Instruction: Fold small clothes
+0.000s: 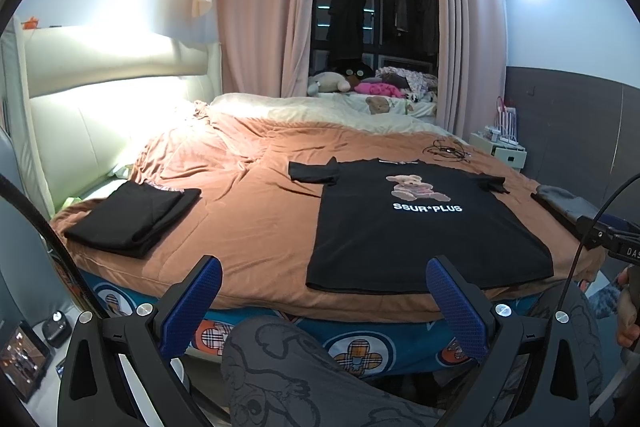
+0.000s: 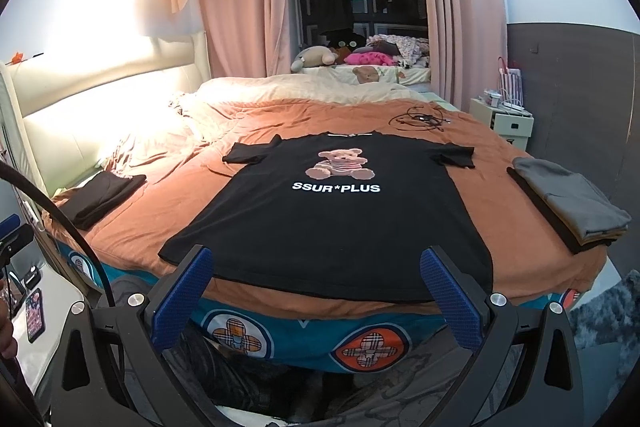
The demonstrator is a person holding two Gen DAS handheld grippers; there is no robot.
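Note:
A black T-shirt (image 1: 420,227) (image 2: 340,211) with a teddy bear print and the words SSUR*PLUS lies flat, face up, on the brown bedspread (image 1: 248,219) (image 2: 168,187), hem toward me and both sleeves spread. My left gripper (image 1: 324,275) is open, held off the bed's near edge, left of the shirt's hem. My right gripper (image 2: 316,267) is open too, just short of the hem's middle, with nothing between its fingers.
A folded black garment (image 1: 132,217) (image 2: 102,197) lies at the bed's left. A folded pile with a grey top (image 2: 568,195) (image 1: 564,201) sits at the right. Cables (image 2: 420,119) lie beyond the collar. A nightstand (image 2: 508,121) stands far right. A person's patterned trouser leg (image 1: 304,379) is below.

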